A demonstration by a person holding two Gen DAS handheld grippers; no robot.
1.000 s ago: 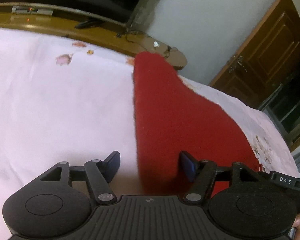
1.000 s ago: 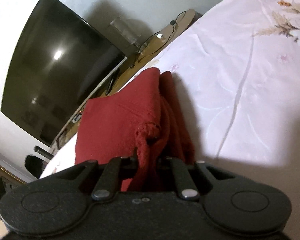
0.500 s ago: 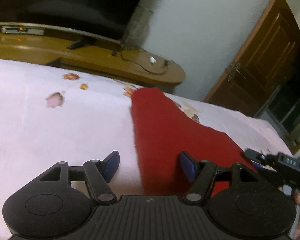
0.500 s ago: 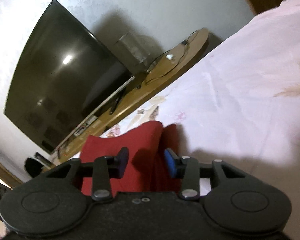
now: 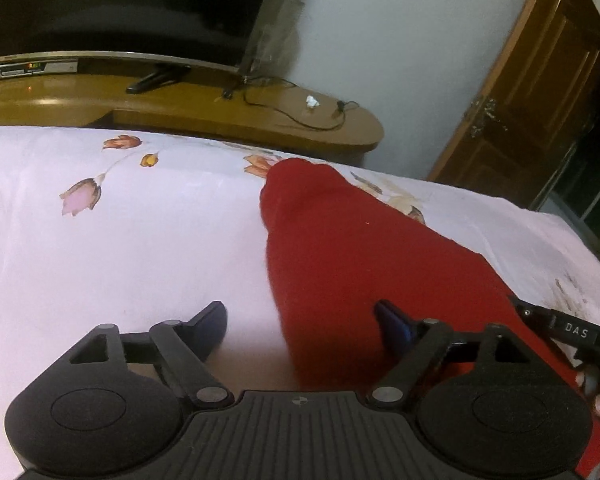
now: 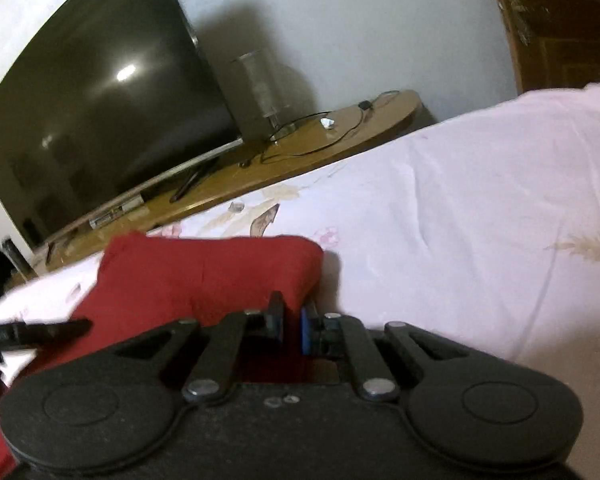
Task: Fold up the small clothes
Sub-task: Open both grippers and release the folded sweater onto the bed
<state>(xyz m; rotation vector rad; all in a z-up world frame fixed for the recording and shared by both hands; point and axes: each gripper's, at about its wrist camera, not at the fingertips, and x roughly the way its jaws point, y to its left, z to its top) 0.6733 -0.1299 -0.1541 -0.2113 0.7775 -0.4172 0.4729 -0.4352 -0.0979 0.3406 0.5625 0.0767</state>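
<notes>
- Bedsheet [image 5: 120, 248], pale pink with printed flowers: spread across the middle of both views, bearing the garment.
- Television [image 6: 92, 112], dark screen, on a wooden stand [image 5: 260, 120]: upper left of both views. No brand is legible.
- Red garment [image 5: 340, 264]: laid on the bedsheet, long axis running from lower right to upper centre of the left wrist view, its left edge lying between the jaws.
- Left gripper [image 5: 300, 320]: jaws wide apart, nothing held; judged the nearer for a grip on that edge.
- Right gripper [image 6: 291, 320]: jaws nearly together just before the garment's near right corner; whether cloth is pinched cannot be told.
- Lettering "DAS": read on the right gripper's body, lower right of the left wrist view.
</notes>
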